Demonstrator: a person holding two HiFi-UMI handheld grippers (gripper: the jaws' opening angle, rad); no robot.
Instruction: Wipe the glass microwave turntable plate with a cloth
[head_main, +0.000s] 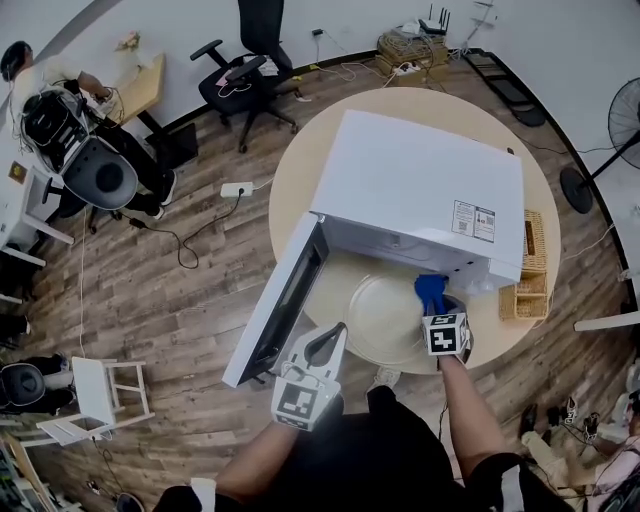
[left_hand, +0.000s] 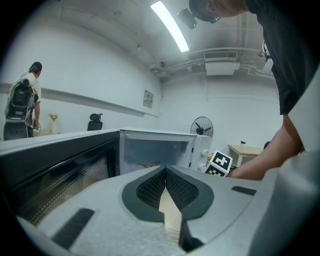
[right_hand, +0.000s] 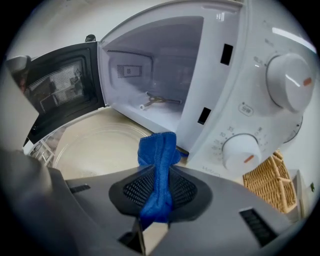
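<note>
The clear glass turntable plate (head_main: 385, 318) lies flat on the round table in front of the open white microwave (head_main: 420, 190); it also shows in the right gripper view as the glass plate (right_hand: 95, 145). My right gripper (head_main: 432, 296) is shut on a blue cloth (right_hand: 157, 165), held over the plate's right rim beside the microwave's control panel (right_hand: 260, 115). The blue cloth (head_main: 431, 290) sticks out past the jaws. My left gripper (head_main: 325, 345) is shut with nothing in it, at the plate's near left edge, by the open microwave door (head_main: 280, 300).
The microwave cavity (right_hand: 155, 80) holds only the roller ring (right_hand: 157, 100). A wicker basket (head_main: 528, 290) stands to the right of the microwave. The round table's edge (head_main: 300, 150) curves behind it. An office chair (head_main: 250, 70) and a person (head_main: 70, 130) are across the floor.
</note>
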